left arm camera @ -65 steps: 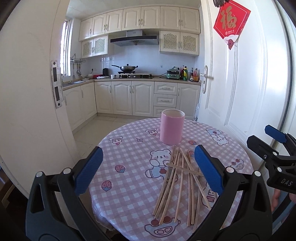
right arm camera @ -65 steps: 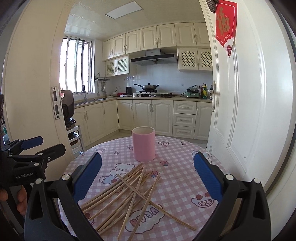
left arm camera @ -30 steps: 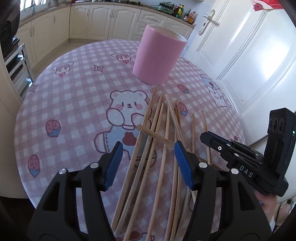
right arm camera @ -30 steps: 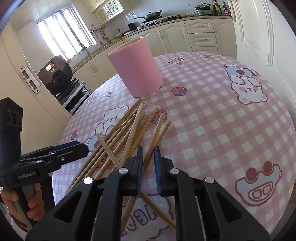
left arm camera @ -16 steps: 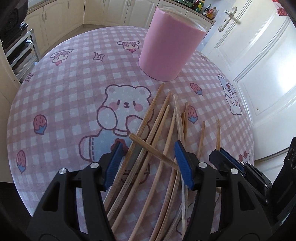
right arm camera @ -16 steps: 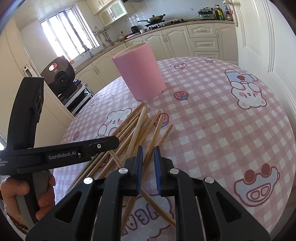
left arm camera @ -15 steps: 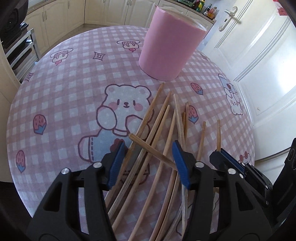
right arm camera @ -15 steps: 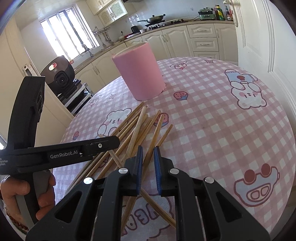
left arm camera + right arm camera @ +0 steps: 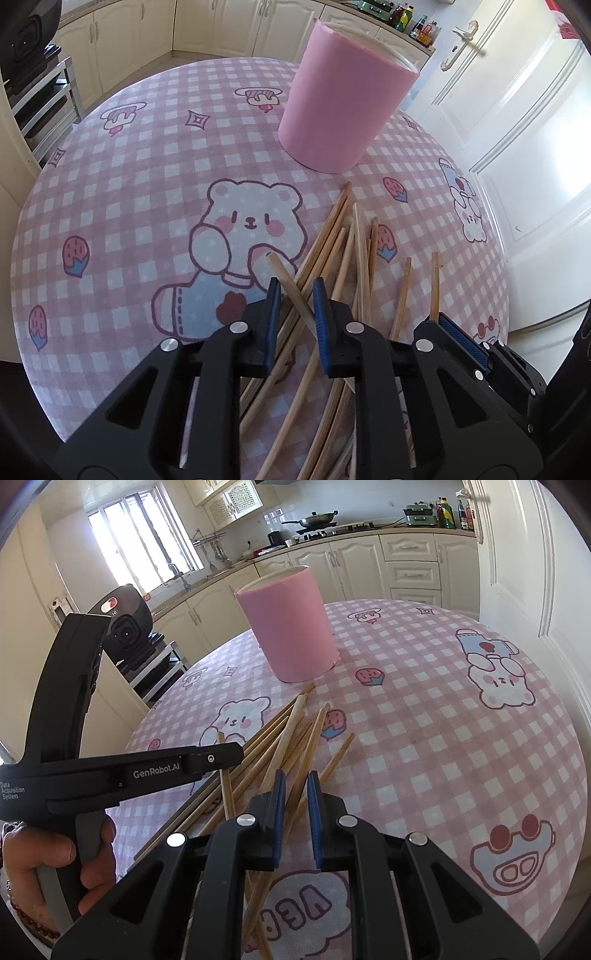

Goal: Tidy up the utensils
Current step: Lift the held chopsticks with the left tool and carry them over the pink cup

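Wooden chopsticks [image 9: 354, 258] mid-table: left tool [image 9: 295, 295] just clamped one, right tool [image 9: 295, 786] clamps another.

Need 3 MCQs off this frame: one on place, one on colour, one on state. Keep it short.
1. Where does the cup stand relative to the chopsticks?
A. beyond their far tips
B. on top of them
C. off the table

2. What colour is the cup?
A. green
B. pink
C. black

3. How does the left gripper stand?
A. wide open, nothing between its pads
B. out of view
C. jaws nearly shut around the crossing chopstick

Key: A, the cup rises past the tips on the tablecloth; B, its wall is pink; C, the jaws have just been closing, stick between the blue pads.
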`<state>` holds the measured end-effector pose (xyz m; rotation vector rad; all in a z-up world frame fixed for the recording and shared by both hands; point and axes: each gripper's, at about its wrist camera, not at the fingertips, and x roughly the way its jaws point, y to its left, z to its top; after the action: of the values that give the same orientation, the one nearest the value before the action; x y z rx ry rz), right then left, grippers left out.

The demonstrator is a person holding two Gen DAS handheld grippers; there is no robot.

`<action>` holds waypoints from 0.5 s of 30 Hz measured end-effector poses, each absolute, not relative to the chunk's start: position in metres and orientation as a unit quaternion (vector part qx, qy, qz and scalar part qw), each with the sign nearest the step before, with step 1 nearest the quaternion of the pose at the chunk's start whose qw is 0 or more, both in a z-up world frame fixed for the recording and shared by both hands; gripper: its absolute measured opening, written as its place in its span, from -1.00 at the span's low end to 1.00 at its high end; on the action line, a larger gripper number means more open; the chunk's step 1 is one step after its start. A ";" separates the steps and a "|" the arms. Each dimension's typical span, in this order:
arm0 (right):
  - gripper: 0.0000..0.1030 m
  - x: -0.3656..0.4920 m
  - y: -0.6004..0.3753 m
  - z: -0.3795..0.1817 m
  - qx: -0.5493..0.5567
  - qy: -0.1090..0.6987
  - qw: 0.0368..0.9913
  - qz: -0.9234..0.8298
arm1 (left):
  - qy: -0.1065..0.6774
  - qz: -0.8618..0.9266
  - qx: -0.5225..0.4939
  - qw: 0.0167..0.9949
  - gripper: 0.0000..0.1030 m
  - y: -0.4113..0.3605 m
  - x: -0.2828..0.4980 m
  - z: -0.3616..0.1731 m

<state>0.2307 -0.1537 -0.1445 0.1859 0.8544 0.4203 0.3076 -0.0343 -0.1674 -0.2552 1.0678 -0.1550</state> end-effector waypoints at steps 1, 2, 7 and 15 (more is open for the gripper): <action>-0.80 0.231 -0.152 -0.144 0.089 0.412 0.884 0.204 | 0.503 -0.077 -0.123 0.852 -0.74 -0.034 0.307 -0.165; -0.80 0.231 -0.152 -0.143 0.093 0.412 0.882 0.209 | 0.501 -0.081 -0.125 0.853 -0.76 -0.033 0.306 -0.163; -0.84 0.231 -0.149 -0.129 0.115 0.403 0.876 0.238 | 0.473 -0.103 -0.129 0.866 -0.78 -0.028 0.296 -0.144; -0.90 0.230 -0.137 -0.074 0.110 0.359 0.881 0.289 | 0.402 -0.157 -0.122 0.894 -0.87 -0.020 0.268 -0.079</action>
<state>0.2301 -0.1372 -0.0739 0.2289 0.7478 0.6021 0.2679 -0.0200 -0.0787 -0.2538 0.8342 -0.3254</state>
